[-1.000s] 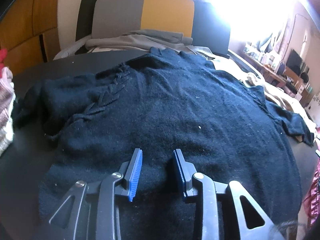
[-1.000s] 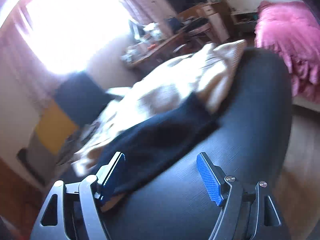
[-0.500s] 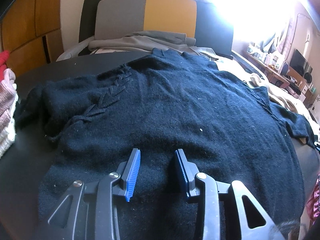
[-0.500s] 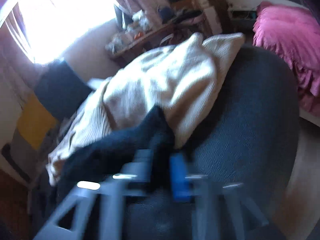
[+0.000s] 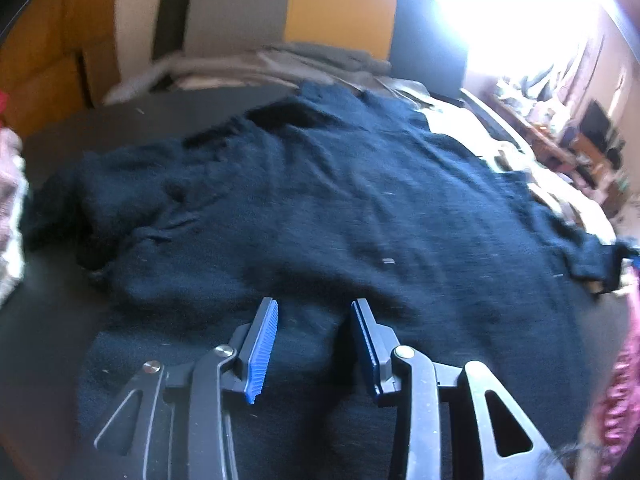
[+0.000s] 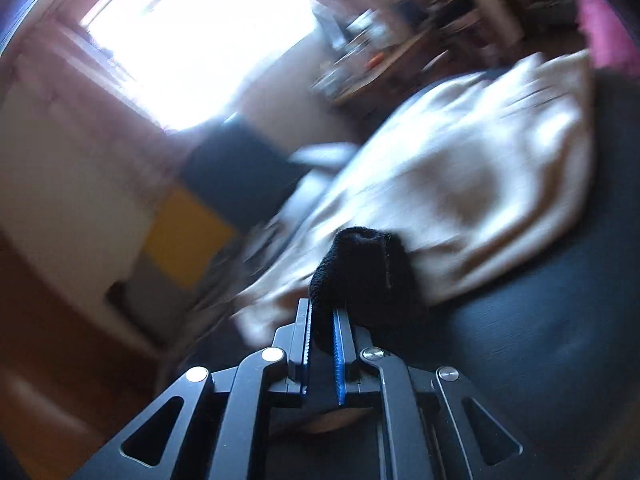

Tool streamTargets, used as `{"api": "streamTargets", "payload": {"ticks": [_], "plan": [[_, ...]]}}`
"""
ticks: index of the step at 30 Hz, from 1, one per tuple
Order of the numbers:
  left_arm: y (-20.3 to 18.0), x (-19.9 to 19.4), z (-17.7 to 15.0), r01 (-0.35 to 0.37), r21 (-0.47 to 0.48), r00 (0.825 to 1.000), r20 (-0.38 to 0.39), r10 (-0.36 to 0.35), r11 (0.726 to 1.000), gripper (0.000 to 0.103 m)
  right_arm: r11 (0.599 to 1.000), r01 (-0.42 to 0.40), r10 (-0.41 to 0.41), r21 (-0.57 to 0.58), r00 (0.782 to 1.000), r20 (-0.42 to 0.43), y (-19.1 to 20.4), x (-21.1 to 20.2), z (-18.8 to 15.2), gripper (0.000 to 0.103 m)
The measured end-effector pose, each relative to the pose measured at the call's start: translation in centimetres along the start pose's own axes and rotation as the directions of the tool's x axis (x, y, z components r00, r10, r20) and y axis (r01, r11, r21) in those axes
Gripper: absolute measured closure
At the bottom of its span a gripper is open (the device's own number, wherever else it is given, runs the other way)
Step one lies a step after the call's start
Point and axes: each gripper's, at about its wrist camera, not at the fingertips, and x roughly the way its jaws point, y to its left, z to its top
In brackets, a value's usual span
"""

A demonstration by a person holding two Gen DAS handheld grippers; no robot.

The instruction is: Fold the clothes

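A: Where is the sweater [image 5: 340, 208]?

B: It lies flat on the dark bench [image 5: 44, 320] and covers most of it. Its neck points away from the left camera, toward the chair [image 5: 288, 12], and its hem is near the left claw [image 5: 314, 342]. So the long axis of the body runs from the claw toward the chair. The sleeves go out to both sides.

A: What is the material?

B: A dark navy knit, soft and a little fuzzy, with small pale lint on it. On the left part there are wrinkles.

A: And the left claw?

B: Its two fingers are apart, over the hem, with cloth under the gap. Whether the blue ribbed pads [image 5: 262, 350] touch the cloth, I cannot tell, because the picture is blurred.

A: The right claw [image 6: 322, 330]?

B: It is clamped on the sleeve cuff [image 6: 360, 268], which stands up from the fingers like a rounded tube. Behind it lies a cream garment [image 6: 460, 184], ribbed I think, also on the bench.
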Motion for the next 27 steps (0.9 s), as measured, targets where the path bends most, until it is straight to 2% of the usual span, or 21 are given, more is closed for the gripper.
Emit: {"api": "streamTargets", "payload": {"ticks": [3, 5, 9, 11, 13, 14, 16, 18, 20, 22, 23, 24, 26, 27], "plan": [[-1.8, -0.5, 1.0, 0.133, 0.015, 0.991, -0.027, -0.133, 0.991, 0.066, 0.998, -0.045, 0.042, -0.045, 0.996, -0.073, 3.6, 2.8, -2.5, 0.093], [-3.4, -0.4, 1.9, 0.234, 0.022, 0.971, -0.055, -0.233, 0.972, 0.066, 0.994, -0.076, 0.067, -0.073, 0.990, -0.122, 6.0, 4.6, -4.1, 0.093], [-7.5, 1.4, 3.9, 0.415, -0.018, 0.898, -0.150, -0.413, 0.909, 0.066, 0.982, -0.143, 0.113, -0.123, 0.969, -0.221, 10.8, 8.3, -7.4, 0.093], [-10.2, 3.1, 4.7, 0.474, -0.040, 0.855, -0.218, -0.471, 0.880, 0.066, 0.980, -0.140, 0.101, -0.141, 0.962, -0.254, 11.1, 9.0, -9.0, 0.092], [-13.0, 4.9, 5.4, 0.505, -0.055, 0.822, -0.272, -0.500, 0.861, 0.065, 0.981, -0.145, 0.105, -0.129, 0.956, -0.275, 10.6, 9.3, -9.6, 0.084], [-14.2, 5.6, 5.8, 0.511, -0.051, 0.816, -0.286, -0.503, 0.858, 0.065, 0.981, -0.155, 0.119, -0.120, 0.957, -0.264, 10.2, 8.9, -9.5, 0.074], [-16.4, 6.9, 6.4, 0.520, -0.041, 0.806, -0.305, -0.506, 0.853, 0.065, 0.979, -0.172, 0.143, -0.109, 0.963, -0.230, 9.3, 7.7, -9.3, 0.045], [-18.3, 7.8, 6.9, 0.518, -0.015, 0.809, -0.316, -0.496, 0.855, 0.065, 0.977, -0.201, 0.183, -0.077, 0.964, -0.195, 8.1, 6.3, -9.2, 0.041], [-20.3, 8.7, 7.3, 0.515, 0.012, 0.813, -0.325, -0.483, 0.857, 0.064, 0.979, -0.186, 0.172, -0.081, 0.973, -0.152, 7.1, 4.8, -9.1, 0.039], [-22.2, 9.8, 7.6, 0.494, 0.088, 0.832, -0.336, -0.441, 0.865, 0.063, 0.986, -0.148, 0.135, -0.083, 0.980, -0.143, 5.9, 4.1, -9.3, 0.035], [-22.9, 10.6, 7.7, 0.484, 0.112, 0.837, -0.348, -0.422, 0.868, 0.063, 0.986, -0.138, 0.124, -0.096, 0.982, -0.143, 5.6, 4.1, -9.5, 0.039], [-23.2, 11.6, 7.8, 0.480, 0.113, 0.832, -0.373, -0.411, 0.870, 0.063, 0.983, -0.138, 0.120, -0.123, 0.982, -0.143, 5.6, 4.0, -9.6, 0.041], [-22.8, 13.2, 7.9, 0.482, 0.051, 0.814, -0.397, -0.425, 0.875, 0.063, 0.975, -0.132, 0.105, -0.178, 0.983, -0.152, 6.3, 4.1, -9.9, 0.037], [-22.5, 13.3, 8.2, 0.483, 0.036, 0.814, -0.386, -0.434, 0.875, 0.063, 0.970, -0.126, 0.095, -0.205, 0.983, -0.156, 6.7, 4.2, -10.1, 0.033]]}}
